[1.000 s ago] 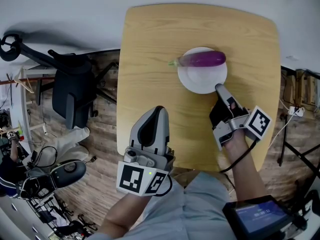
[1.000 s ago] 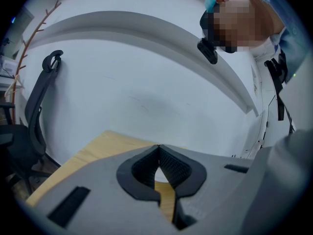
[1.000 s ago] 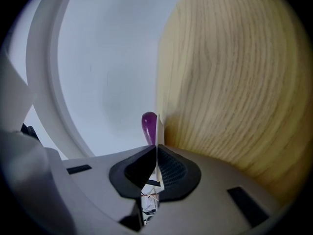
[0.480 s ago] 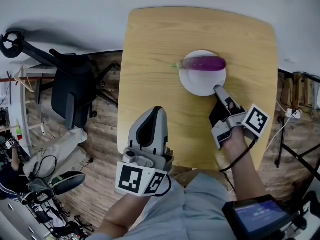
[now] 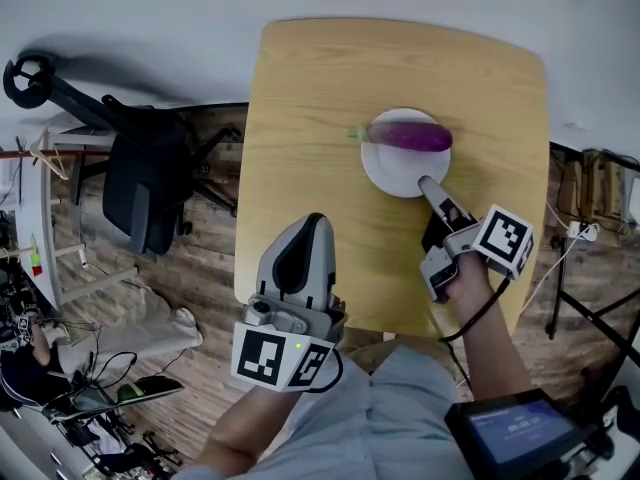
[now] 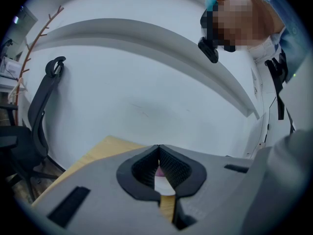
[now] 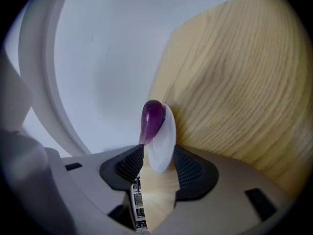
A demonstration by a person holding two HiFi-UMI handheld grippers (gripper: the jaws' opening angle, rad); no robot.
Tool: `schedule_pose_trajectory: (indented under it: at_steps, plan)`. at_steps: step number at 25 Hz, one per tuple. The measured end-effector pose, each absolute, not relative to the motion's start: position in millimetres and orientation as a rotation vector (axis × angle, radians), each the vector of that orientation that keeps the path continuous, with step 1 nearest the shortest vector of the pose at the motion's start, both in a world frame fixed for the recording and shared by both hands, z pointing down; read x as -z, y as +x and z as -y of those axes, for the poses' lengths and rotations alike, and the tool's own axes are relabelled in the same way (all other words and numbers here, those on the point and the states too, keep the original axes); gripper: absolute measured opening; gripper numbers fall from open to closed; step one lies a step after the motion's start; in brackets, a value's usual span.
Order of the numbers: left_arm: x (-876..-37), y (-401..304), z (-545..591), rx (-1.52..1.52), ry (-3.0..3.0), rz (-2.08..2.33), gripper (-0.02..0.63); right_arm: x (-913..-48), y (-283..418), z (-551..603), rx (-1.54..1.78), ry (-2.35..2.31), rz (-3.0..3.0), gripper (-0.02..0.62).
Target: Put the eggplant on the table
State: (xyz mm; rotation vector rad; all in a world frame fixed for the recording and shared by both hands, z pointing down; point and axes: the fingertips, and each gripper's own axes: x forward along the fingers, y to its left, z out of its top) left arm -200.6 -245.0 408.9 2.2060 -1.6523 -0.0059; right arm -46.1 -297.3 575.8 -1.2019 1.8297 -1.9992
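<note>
Head view, with both tool views. My left forearm comes up from the bottom edge. It carries the left tool (image 5: 317, 222) over the near left edge of the surface (image 5: 300, 98), pointing away from me and almost level. Its jaws are pressed together at the tips, with nothing pinched between them.

My right forearm reaches in from the lower right, with the wrist rolled so that the marker cube faces up and outward. The right tool (image 5: 430, 188) tilts down, with its tips at the near rim of the plate (image 5: 385, 175). Its jaws have just been opening and now stand spread. In the right tool view the plate's near rim shows in the gap between the pads, and neither pad presses on it.

The eggplant (image 5: 411, 136) lies across the far half of the plate, with its green stem end over the left rim. It is clear of both tools and not on the bare surface.

Count: two tools, each with one marker cube; one eggplant; one white plate; one wooden surface. One black office chair (image 5: 140, 183) stands on the plank floor (image 5: 205, 268) to the left, well apart from the plate.
</note>
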Motion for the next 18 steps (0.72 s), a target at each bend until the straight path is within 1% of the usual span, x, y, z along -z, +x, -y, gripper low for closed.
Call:
schedule_pose_trajectory:
  at_steps: [5,10,18]
  plan:
    - [-406.4,-198.6,243.5,0.008,2.210,1.652,0.008,-574.3,-50.2,286.5,2.014,-1.205,-1.962,0.195]
    - [-404.7,-193.4,244.2,0.015,2.220,1.635,0.008,-568.7,-52.7,282.8,1.991,-1.230,-2.096,0.195]
    - [-395.8,-179.1,240.5,0.013,2.247,1.603,0.008,-545.0,-43.2,276.0,1.930,-1.189,-2.077,0.195]
